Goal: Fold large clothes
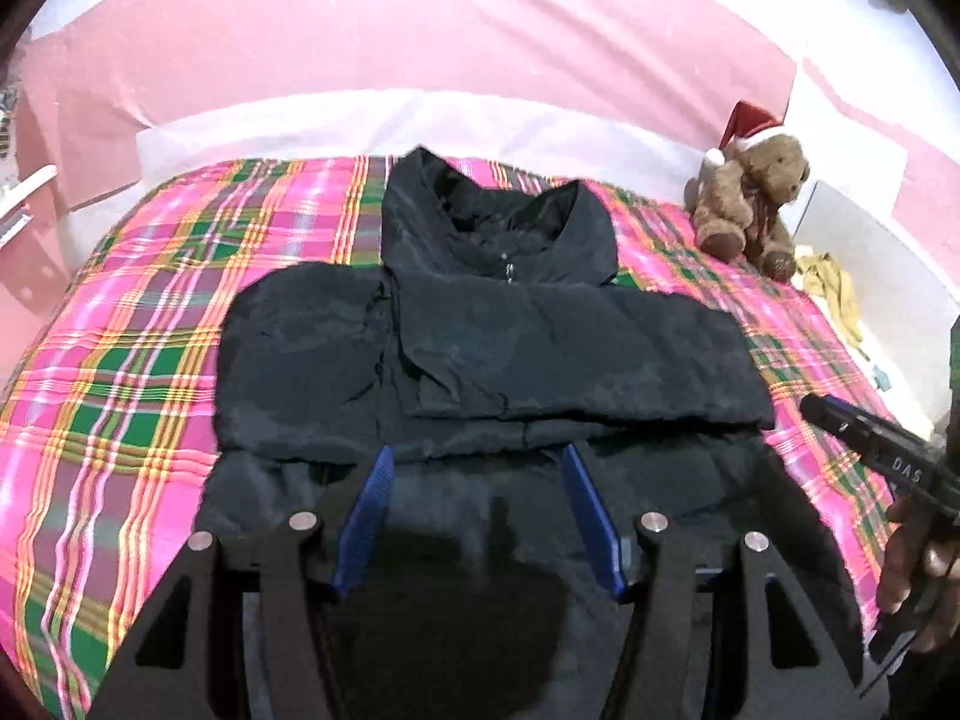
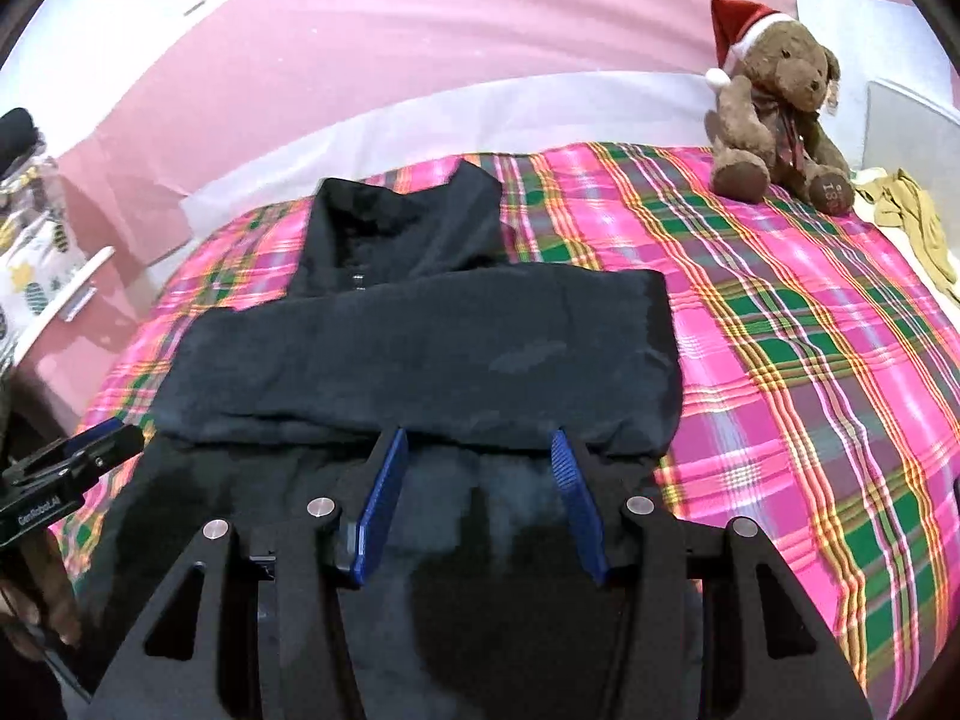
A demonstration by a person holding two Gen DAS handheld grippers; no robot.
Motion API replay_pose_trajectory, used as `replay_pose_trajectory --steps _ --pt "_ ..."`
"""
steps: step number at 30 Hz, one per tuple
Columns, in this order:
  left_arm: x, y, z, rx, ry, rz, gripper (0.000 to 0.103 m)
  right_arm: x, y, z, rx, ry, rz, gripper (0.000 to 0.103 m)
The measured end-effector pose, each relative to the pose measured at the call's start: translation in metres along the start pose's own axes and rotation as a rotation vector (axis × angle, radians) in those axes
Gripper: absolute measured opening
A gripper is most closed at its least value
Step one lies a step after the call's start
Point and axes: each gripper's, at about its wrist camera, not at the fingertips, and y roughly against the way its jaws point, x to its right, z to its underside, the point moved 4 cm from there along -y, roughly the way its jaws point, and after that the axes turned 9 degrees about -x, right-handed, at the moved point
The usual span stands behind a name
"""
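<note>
A bed covered by a pink, green and yellow plaid blanket (image 1: pixel 132 312) fills both views, with a white sheet edge (image 1: pixel 336 120) at its far end and a pink wall (image 1: pixel 420 18) behind it. A brown teddy bear (image 2: pixel 780 102) in a red Santa hat sits upright at the far right corner of the blanket, and a crumpled yellowish cloth (image 2: pixel 912 222) lies just beyond it, off the plaid.

A black jacket (image 1: pixel 480 324) lies flat in the middle of the bed. Its long axis runs from the near edge toward the wall, with the collar (image 1: pixel 504 216) pointing away, toward the white sheet. The fabric is dark, slightly shiny and creased. One sleeve (image 1: pixel 576 354) is folded across the chest as a broad horizontal band, its end reaching the jacket's right side; a rounded lump of cloth bulges out on the left.

The left gripper (image 1: pixel 477 456) hangs over the lower body of the jacket, its blue pads spread apart and holding nothing. The right gripper (image 2: pixel 477 438) hangs likewise over the lower part, jaws apart, its tips near the folded sleeve's lower edge.
</note>
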Motion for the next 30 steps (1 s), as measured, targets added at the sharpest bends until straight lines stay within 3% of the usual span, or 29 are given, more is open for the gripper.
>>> replay_pose_trajectory --steps 8,16,23,30 --pt "0.0 0.032 -0.01 0.039 -0.004 -0.019 0.062 -0.029 0.017 -0.011 0.01 0.08 -0.061 0.055" --pt "0.003 0.025 -0.037 0.02 -0.025 -0.012 0.062 -0.04 0.001 -0.046 -0.029 0.124 -0.063 0.055" --pt "-0.004 0.007 -0.097 0.034 -0.041 -0.029 0.062 -0.03 -0.025 -0.113 -0.039 0.109 -0.071 0.056" --pt "-0.016 -0.042 -0.164 -0.002 -0.02 -0.042 0.062 -0.018 -0.08 -0.18 -0.075 0.086 -0.061 0.055"
